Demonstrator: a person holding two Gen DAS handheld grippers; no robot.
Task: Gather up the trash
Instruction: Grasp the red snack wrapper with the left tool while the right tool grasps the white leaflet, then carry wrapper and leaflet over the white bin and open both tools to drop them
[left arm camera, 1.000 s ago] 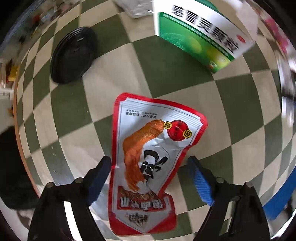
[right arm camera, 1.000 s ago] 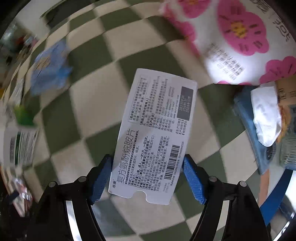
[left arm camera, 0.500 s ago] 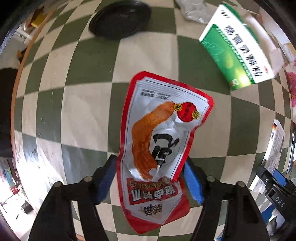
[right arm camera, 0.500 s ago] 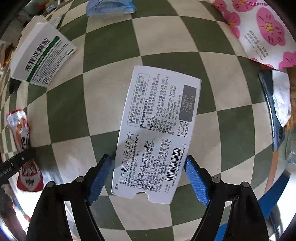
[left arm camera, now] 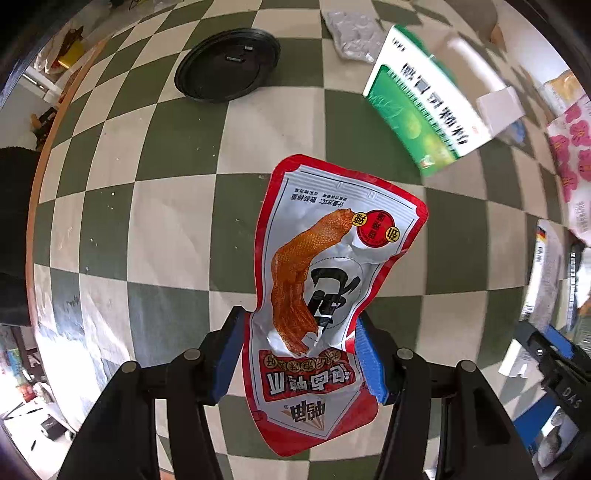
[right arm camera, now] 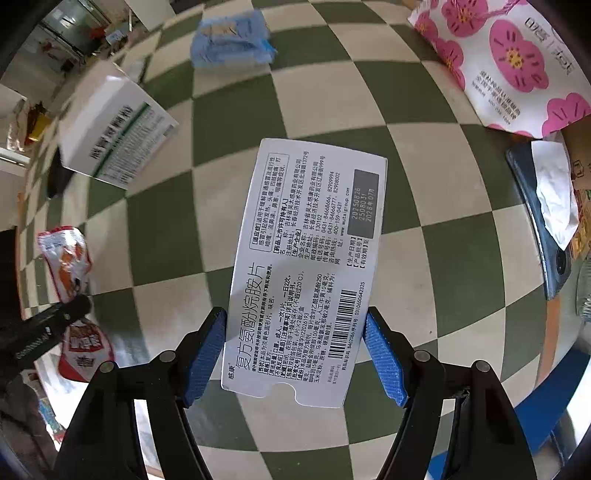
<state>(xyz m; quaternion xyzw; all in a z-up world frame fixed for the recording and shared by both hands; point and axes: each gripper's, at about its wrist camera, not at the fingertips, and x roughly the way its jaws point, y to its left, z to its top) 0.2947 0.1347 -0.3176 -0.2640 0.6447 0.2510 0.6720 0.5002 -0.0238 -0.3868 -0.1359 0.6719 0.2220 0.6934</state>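
My left gripper [left arm camera: 301, 354] points straight down at the green-and-cream checked tabletop [left arm camera: 147, 229]. Its jaws have just been closing and now pinch the red snack wrapper [left arm camera: 325, 280] at its waist, the foil buckling between my blue pads [left arm camera: 231, 354]. The wrapper hangs clear of the cloth, with open squares all round it. To my left the table's wooden edge [left arm camera: 48, 147] curves close, and a dark shape beyond it is too cut off to name. Farther up lie a black round lid [left arm camera: 227, 66], a crumpled clear bag [left arm camera: 352, 35] and a green-and-white medicine box [left arm camera: 424, 110], which is blurred.

My right gripper [right arm camera: 295, 354] also points down, its jaws set wide and closed on the two long edges of a white medicine carton [right arm camera: 306, 266], flattened, with a barcode toward me. I cannot tell how firmly the pads press. Bare checks lie under it. A pink-flowered paper bag [right arm camera: 509, 62] crowds the upper right, a dark blue flat thing with white tissue [right arm camera: 554, 199] on it sits at the right edge, and a blue packet [right arm camera: 232, 37] lies at the top, smeared. At the far left of this view, the left gripper's finger crosses the red wrapper and hides its middle.
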